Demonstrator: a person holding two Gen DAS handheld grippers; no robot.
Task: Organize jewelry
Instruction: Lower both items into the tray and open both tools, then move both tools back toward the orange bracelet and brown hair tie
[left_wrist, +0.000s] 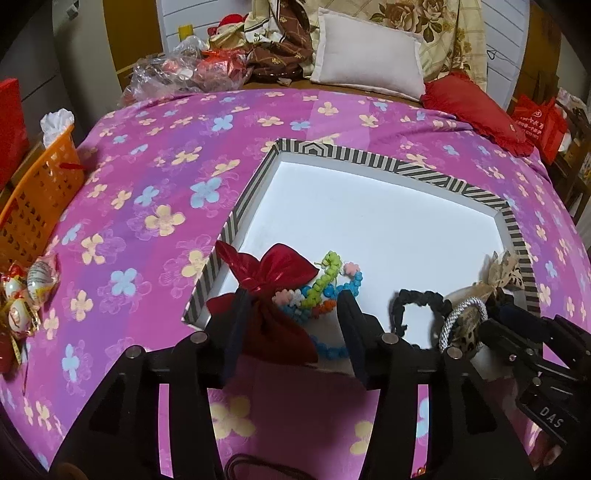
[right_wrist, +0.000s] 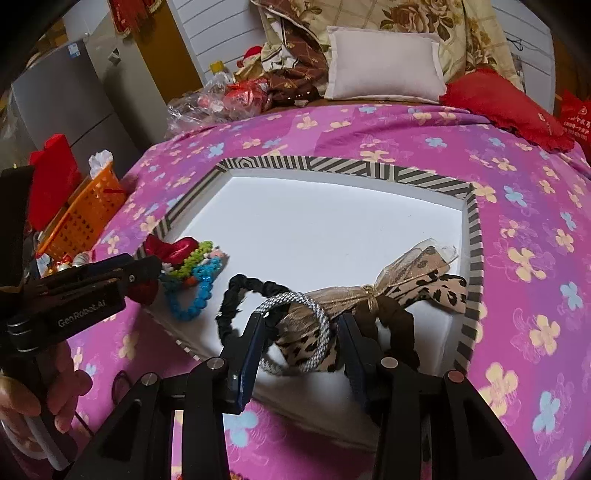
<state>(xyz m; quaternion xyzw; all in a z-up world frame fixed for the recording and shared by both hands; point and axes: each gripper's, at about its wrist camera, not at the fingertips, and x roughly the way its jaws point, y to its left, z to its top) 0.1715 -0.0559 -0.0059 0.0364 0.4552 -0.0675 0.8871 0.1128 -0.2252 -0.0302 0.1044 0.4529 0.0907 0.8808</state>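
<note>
A striped-rim box (left_wrist: 424, 171) (right_wrist: 476, 236) with a white floor lies on the pink flowered bedspread. At its near left lie a dark red pouch (left_wrist: 273, 291) (right_wrist: 173, 247) and colourful bead bracelets (left_wrist: 325, 284) (right_wrist: 199, 280). My left gripper (left_wrist: 291, 306) is open, its fingers on either side of the pouch and beads. A black scrunchie (left_wrist: 417, 299) (right_wrist: 251, 291) lies mid-front. My right gripper (right_wrist: 301, 325) is open around a grey-white hair tie (right_wrist: 317, 314) and a leopard bow hair band (right_wrist: 417, 284) (left_wrist: 498, 273).
An orange basket (left_wrist: 37, 199) (right_wrist: 88, 210) stands at the bed's left edge, with wrapped sweets (left_wrist: 33, 284) beside it. A white pillow (left_wrist: 369, 59), a red cushion (left_wrist: 472, 107) and bedding are piled at the far end.
</note>
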